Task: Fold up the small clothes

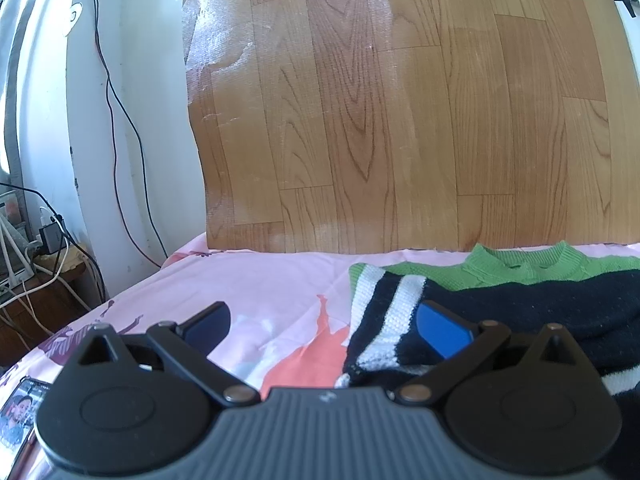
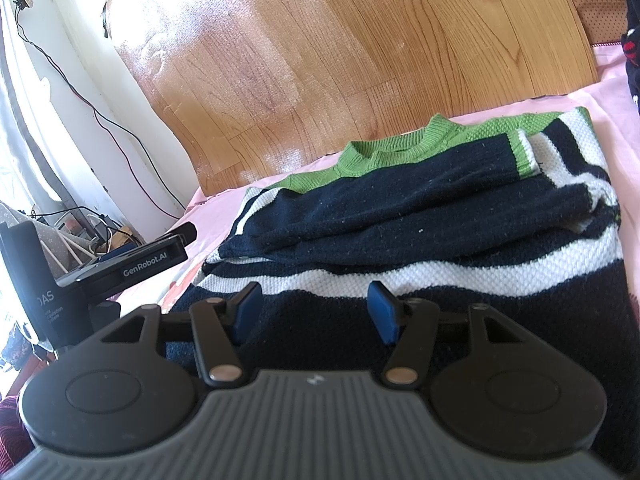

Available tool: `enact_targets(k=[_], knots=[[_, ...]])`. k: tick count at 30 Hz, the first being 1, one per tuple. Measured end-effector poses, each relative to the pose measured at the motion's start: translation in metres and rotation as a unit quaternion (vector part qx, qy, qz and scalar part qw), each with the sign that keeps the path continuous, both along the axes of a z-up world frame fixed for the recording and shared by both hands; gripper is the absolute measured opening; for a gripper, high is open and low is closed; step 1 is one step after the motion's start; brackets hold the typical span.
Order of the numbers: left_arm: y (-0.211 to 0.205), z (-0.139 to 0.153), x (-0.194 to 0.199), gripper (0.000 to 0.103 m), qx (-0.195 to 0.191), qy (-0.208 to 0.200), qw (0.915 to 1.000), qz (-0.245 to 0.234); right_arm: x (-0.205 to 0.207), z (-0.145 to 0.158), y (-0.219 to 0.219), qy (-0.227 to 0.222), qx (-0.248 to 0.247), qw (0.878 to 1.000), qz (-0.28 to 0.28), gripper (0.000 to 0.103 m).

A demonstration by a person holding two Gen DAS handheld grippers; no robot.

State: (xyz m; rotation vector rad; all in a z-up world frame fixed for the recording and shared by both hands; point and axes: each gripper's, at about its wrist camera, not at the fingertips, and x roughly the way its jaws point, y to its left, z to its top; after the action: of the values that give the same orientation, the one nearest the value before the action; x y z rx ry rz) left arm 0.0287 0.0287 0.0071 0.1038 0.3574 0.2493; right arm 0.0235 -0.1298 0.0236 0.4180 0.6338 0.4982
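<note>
A small knitted sweater [image 2: 420, 208], navy with white stripes and a green collar, lies on the pink sheet with its sleeves folded across the chest. My right gripper [image 2: 314, 312] stands open low over the sweater's navy hem, and no fabric is pinched between its blue pads [image 2: 382, 312]. My left gripper [image 1: 326, 328] is open wide at the sweater's [image 1: 520, 304] striped left edge. Its right pad [image 1: 442, 330] lies against the knit and its left pad is over bare sheet. The left gripper [image 2: 160, 260] also shows from the side in the right wrist view, beside the sweater.
The pink printed sheet [image 1: 248, 280] covers the bed. A wood-grain panel [image 1: 400, 100] stands upright behind it. Cables and a power strip [image 1: 48, 240] crowd the floor at the left by the white wall. A phone [image 1: 16, 416] lies at the sheet's near left corner. Dark cloth [image 2: 634, 40] hangs at the far right.
</note>
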Motion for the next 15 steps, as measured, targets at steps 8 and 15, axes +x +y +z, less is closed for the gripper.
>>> enact_targets(k=[8,15], knots=[[-0.0003,0.0004,0.0001,0.103,0.0,0.0,1.0,0.001,0.0,0.0001,0.0,0.0,0.0,1.0,0.0,0.061],[-0.0009,0.0004,-0.0002,0.103,0.001,0.0,1.0,0.0,0.0001,0.0001,0.0,0.0,0.0,1.0,0.0,0.061]])
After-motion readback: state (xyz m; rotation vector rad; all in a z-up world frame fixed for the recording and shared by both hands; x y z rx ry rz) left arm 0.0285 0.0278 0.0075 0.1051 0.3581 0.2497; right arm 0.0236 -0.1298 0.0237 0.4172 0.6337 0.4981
